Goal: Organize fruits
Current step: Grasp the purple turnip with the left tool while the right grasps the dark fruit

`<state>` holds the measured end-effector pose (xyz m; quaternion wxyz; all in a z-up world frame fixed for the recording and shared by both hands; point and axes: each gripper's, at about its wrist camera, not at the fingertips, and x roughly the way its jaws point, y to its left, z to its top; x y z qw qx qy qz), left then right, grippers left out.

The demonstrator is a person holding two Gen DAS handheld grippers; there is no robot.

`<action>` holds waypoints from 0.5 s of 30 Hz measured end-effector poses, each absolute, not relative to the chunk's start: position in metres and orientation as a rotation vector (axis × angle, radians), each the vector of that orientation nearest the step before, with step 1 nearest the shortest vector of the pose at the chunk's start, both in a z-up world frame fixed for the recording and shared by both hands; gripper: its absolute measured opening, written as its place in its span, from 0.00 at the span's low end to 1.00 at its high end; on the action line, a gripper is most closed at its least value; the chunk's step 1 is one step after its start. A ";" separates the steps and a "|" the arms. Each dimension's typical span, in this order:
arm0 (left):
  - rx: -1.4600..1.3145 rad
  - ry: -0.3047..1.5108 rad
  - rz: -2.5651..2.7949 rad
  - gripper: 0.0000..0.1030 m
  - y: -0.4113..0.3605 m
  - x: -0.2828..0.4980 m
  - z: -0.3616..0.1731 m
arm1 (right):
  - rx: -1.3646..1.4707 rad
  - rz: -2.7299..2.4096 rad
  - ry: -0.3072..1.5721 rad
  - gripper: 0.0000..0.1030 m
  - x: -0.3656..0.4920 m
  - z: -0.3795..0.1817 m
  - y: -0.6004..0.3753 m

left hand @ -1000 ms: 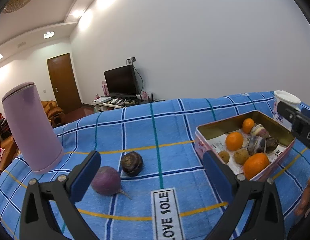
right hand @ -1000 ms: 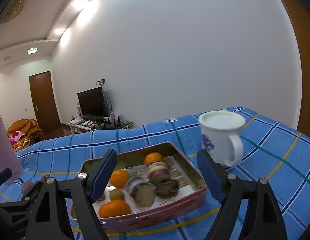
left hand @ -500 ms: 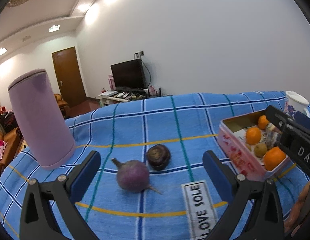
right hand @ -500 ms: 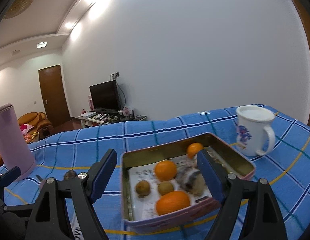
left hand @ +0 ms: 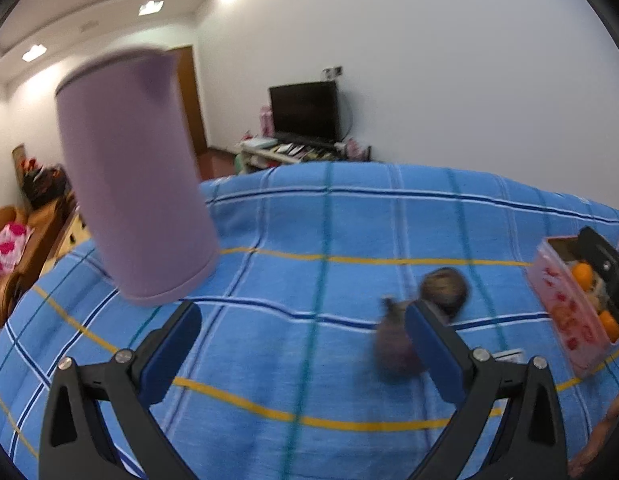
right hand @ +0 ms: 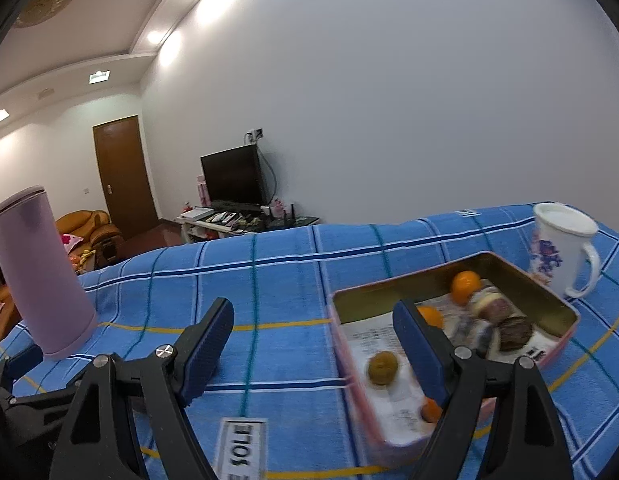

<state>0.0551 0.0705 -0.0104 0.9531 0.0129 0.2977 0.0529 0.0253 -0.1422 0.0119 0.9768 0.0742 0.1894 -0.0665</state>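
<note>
Two dark fruits (left hand: 443, 290) loose on blue cloth (left hand: 309, 240). One tin (right hand: 557, 300): three oranges (right hand: 465, 284), one brown fruit (right hand: 383, 368). Left gripper (left hand: 301, 344), right gripper (right hand: 313, 344): both spread wide, empty.

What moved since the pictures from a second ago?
Both grippers swung toward the purple flask. In the left view the flask looms larger and the two loose fruits slid from the middle to the right finger. In the right view the tin and mug slid right. Nothing was grabbed or dropped: left gripper and right gripper are open and empty. Flask, fruits, tin and mug kept their places on the cloth.
</note>
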 end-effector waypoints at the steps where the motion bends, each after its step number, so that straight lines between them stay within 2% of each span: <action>1: 0.020 0.612 0.114 1.00 0.076 0.056 -0.011 | 0.149 -0.129 0.386 0.80 0.030 0.012 -0.138; 7: 0.010 0.648 0.120 1.00 0.092 0.061 -0.017 | 0.125 -0.093 0.421 0.80 0.045 0.009 -0.113; 15: 0.053 0.693 -0.086 0.99 0.047 0.065 -0.012 | 0.174 -0.068 0.395 0.80 0.037 0.007 -0.121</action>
